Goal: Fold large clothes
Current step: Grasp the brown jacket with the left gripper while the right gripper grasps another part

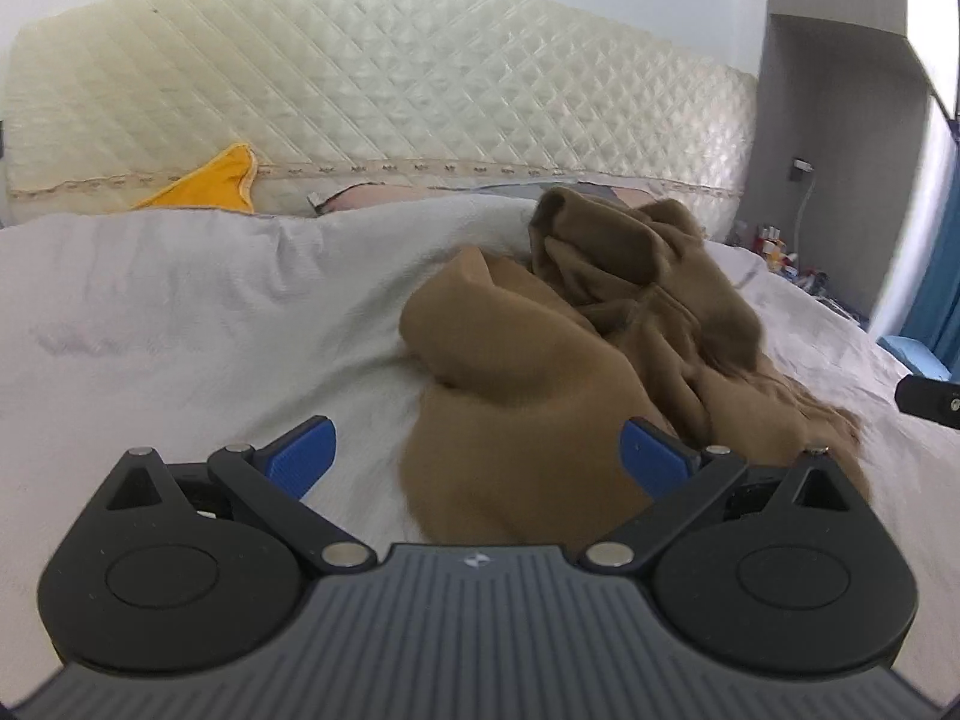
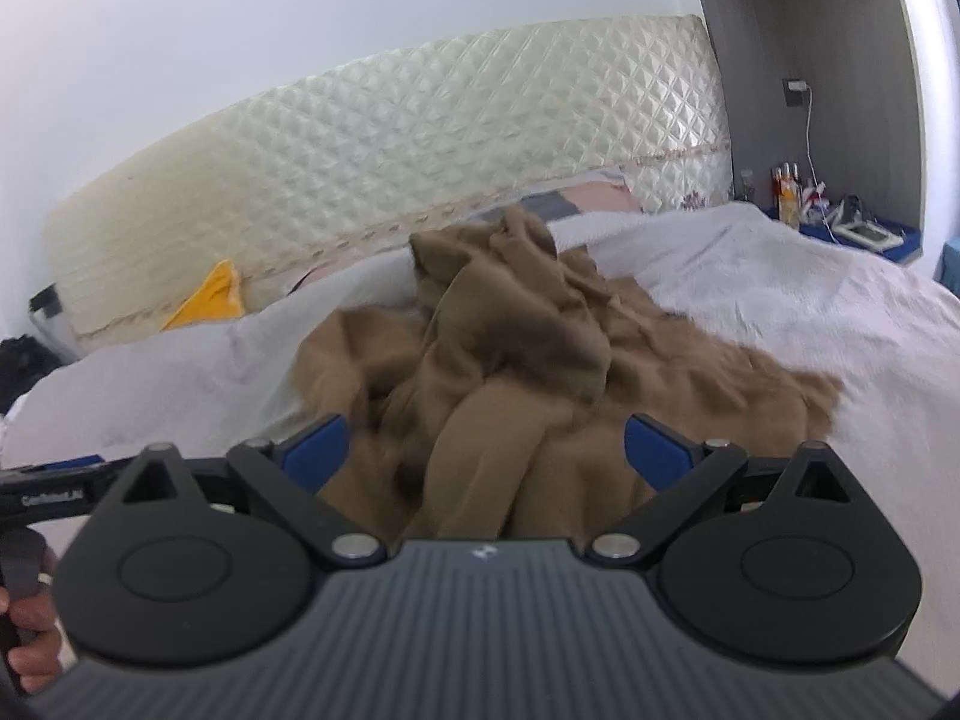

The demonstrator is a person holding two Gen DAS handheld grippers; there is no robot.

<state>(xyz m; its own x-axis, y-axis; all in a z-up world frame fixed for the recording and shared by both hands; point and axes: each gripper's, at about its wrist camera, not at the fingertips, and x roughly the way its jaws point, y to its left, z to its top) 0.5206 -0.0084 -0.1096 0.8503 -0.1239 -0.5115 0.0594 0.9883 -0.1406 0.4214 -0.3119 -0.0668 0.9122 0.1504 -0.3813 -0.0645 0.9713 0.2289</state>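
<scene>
A large brown garment (image 1: pixel 576 348) lies crumpled in a heap on the grey-white bedcover (image 1: pixel 180 324). My left gripper (image 1: pixel 477 456) is open, its blue pads wide apart, hovering over the garment's near left edge with nothing held. In the right wrist view the same brown garment (image 2: pixel 510 372) fills the middle, bunched high at the back. My right gripper (image 2: pixel 486 450) is open too, just above the near folds of the cloth. Part of the right gripper (image 1: pixel 927 399) shows at the far right edge of the left wrist view.
A quilted cream mattress (image 1: pixel 384 96) leans against the wall behind the bed. A yellow cloth (image 1: pixel 210 183) pokes out at its foot. A bedside shelf with small bottles (image 2: pixel 789 186) and a cable stands at the right. A hand (image 2: pixel 24 630) grips the other tool at the lower left.
</scene>
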